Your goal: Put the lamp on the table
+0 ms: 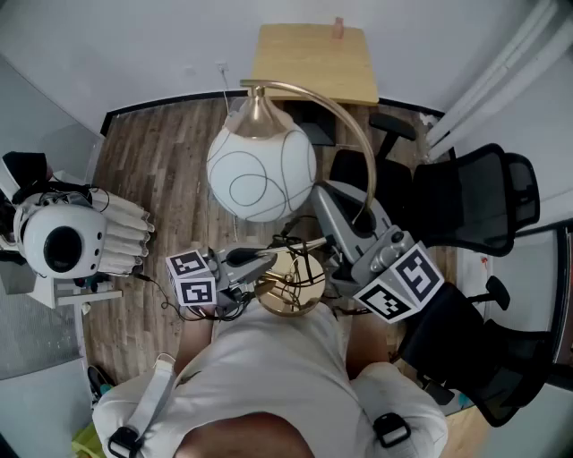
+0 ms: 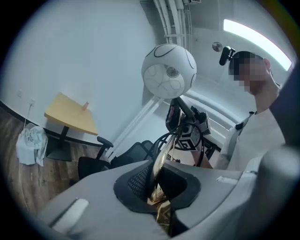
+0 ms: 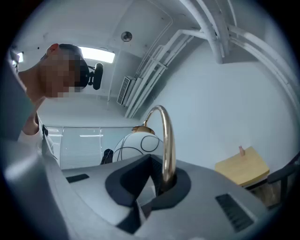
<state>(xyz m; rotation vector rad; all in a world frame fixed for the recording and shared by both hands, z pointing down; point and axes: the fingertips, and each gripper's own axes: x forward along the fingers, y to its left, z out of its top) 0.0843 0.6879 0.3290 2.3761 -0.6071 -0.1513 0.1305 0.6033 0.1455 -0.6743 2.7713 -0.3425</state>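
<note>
Left gripper [image 2: 159,187] is clamped on the lamp [image 1: 261,174] at its gold base, right gripper [image 3: 166,180] pinches the curved stem. Two grips probably stop it swinging; it's held midair, well short of the table [image 1: 313,58].

wooden table [image 1: 313,67], small pink item [image 1: 338,27] on top

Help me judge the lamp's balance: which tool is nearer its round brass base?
Left. The left tool is shut on the edge of the round brass base; the right tool is clamped higher up, on the curved brass stem.
</note>
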